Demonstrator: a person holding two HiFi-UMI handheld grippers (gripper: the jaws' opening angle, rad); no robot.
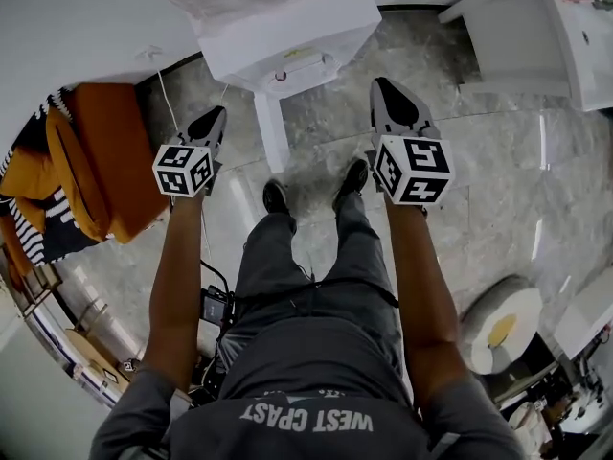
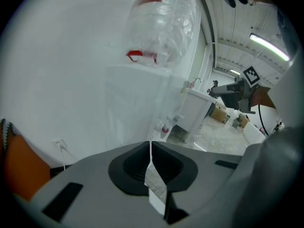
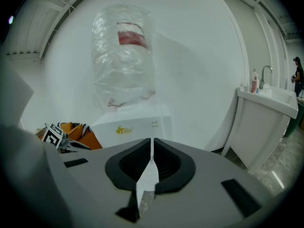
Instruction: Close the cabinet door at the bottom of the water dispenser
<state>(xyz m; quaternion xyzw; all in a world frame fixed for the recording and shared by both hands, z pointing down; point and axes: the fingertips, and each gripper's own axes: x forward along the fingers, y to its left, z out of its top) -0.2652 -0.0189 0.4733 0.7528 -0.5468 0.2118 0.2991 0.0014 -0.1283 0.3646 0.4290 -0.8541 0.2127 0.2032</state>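
Observation:
The white water dispenser [image 1: 287,17] stands against the wall, straight ahead of me. Its bottom cabinet door [image 1: 272,132] juts out towards my feet and shows edge-on from above. My left gripper [image 1: 215,115] hangs just left of the door, shut and empty. On the door's right, my right gripper [image 1: 386,86] is likewise shut on nothing. In the left gripper view the jaws [image 2: 151,148] meet below the dispenser [image 2: 137,99] and its wrapped bottle [image 2: 161,27]. From the right gripper [image 3: 152,146] I see the bottle [image 3: 123,56] on the dispenser's top [image 3: 135,122].
An orange chair [image 1: 96,161] with a striped cushion stands left of the dispenser. A white sink cabinet [image 1: 536,36] is at the right. My shoes [image 1: 276,197] rest on the marble floor before the door. A cord runs to a wall socket [image 2: 59,144].

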